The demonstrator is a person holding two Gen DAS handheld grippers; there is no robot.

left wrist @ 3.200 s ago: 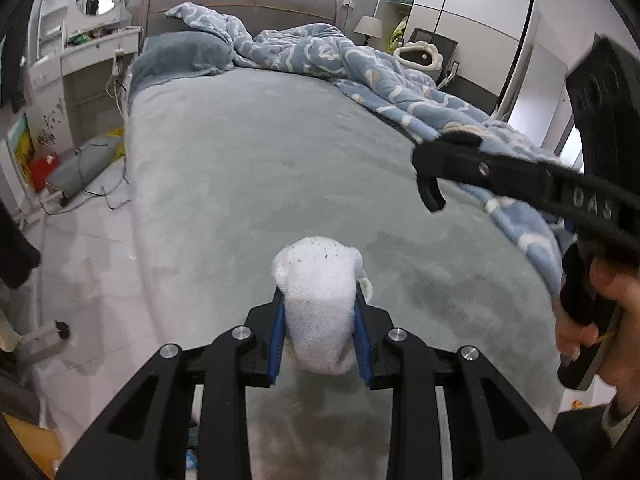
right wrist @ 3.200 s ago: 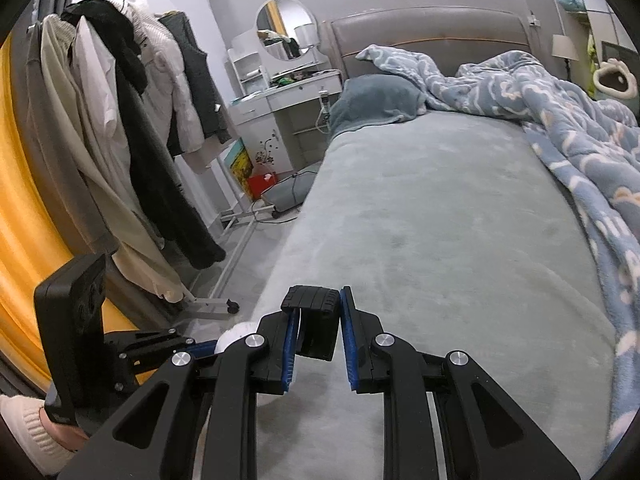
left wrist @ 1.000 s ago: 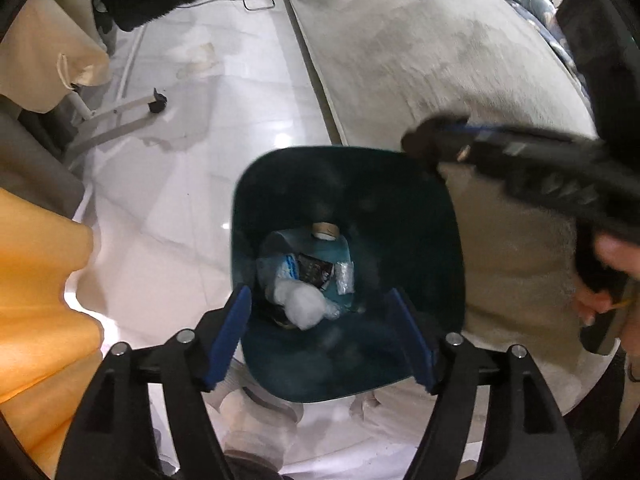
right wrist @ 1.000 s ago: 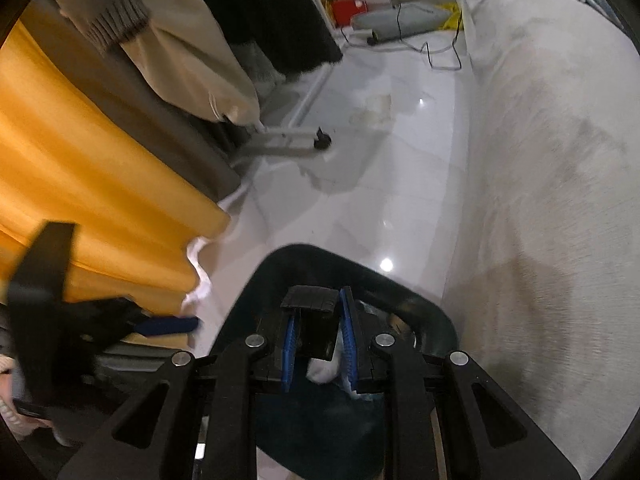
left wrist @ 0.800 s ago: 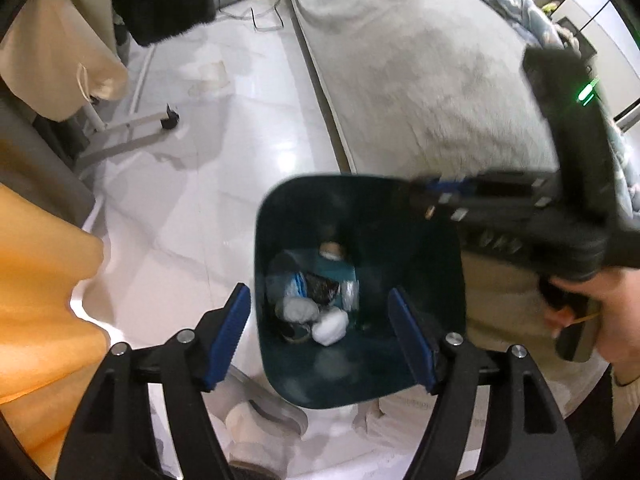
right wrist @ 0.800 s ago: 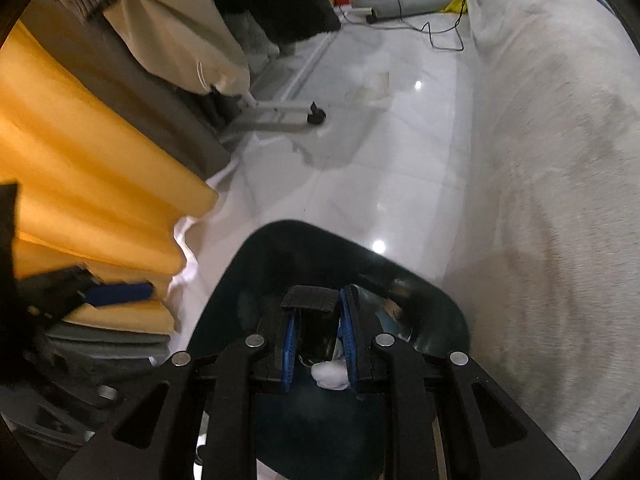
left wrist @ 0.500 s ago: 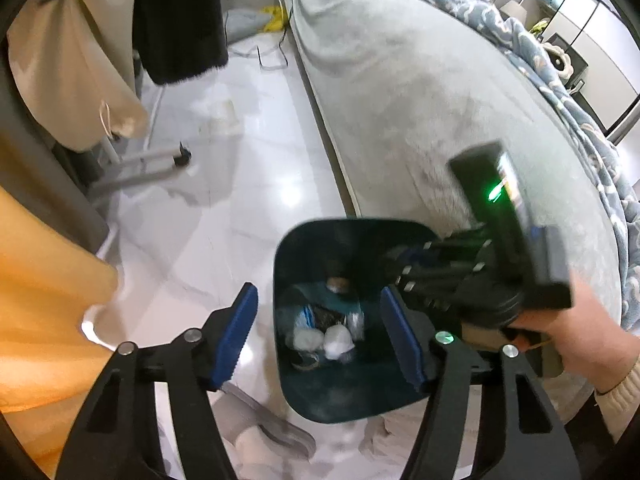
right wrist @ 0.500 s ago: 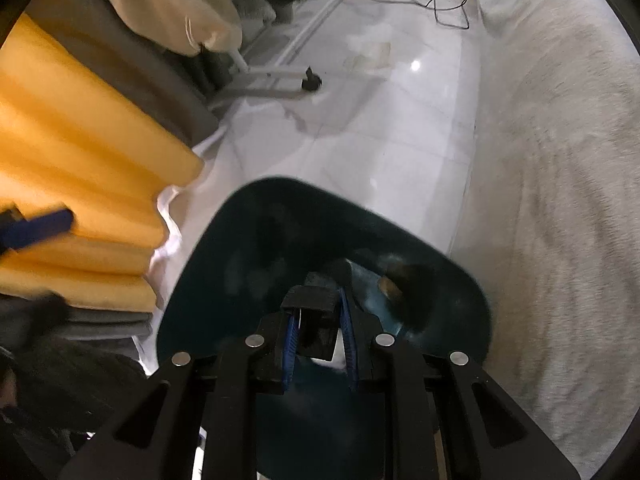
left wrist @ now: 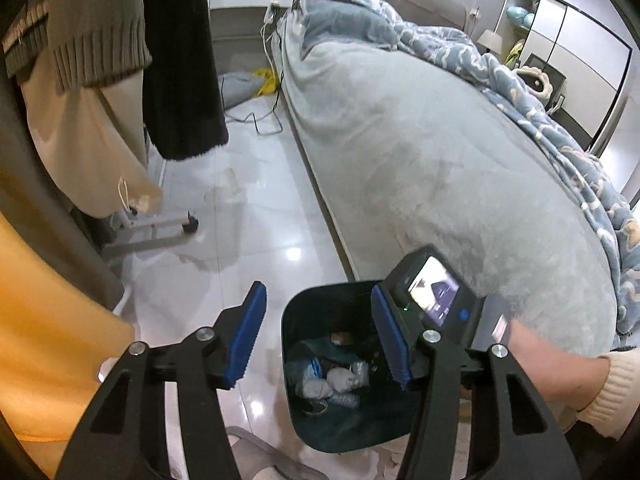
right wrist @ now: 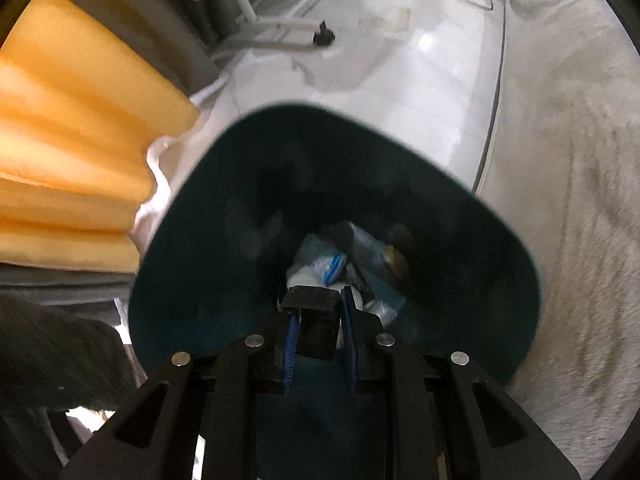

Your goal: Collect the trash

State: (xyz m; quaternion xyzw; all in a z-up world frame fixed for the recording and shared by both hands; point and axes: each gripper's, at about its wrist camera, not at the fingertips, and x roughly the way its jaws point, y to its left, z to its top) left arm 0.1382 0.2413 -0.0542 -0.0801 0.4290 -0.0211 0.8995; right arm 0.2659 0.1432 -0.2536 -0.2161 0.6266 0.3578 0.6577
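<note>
Clamping a black block (right wrist: 316,326), the right gripper (right wrist: 318,332) points down into the dark teal plastic bin (right wrist: 208,248), lower centre, holding crumpled white trash (left wrist: 320,388). The left gripper (left wrist: 320,338), closing, stands empty. Beyond, upper right, lies one grey plush bed (left wrist: 440,168).

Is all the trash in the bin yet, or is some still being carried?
Done: white wads lie in the dark bin. In hand: the right gripper holds a black block over the bin. The left gripper is open with nothing between its pads, its jaws just closing. Left: dropping that block.
</note>
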